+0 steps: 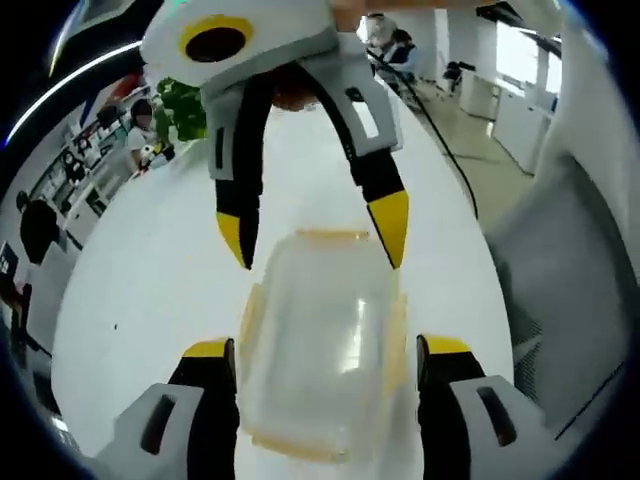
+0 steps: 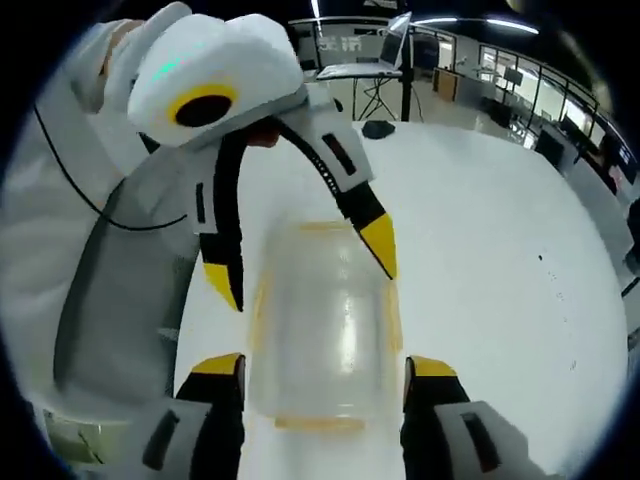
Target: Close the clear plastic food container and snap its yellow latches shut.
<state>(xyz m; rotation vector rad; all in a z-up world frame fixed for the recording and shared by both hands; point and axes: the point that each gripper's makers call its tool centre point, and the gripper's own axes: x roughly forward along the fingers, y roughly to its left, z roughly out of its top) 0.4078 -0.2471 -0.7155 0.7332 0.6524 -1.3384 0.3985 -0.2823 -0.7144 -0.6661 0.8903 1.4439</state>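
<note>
Clear container point(image 1: 322, 340) with yellow latches point(image 1: 252, 312) sits lid-on on white table point(image 1: 150, 290), between wide-open jaws of left gripper point(image 1: 325, 350) and right gripper point(image 2: 322, 365); neither grips it. Bright office behind: desks, seated people, windows.

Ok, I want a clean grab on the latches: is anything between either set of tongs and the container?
Nothing visible. The container lies on the white table between both open tongs, left and right, from opposite ends.
</note>
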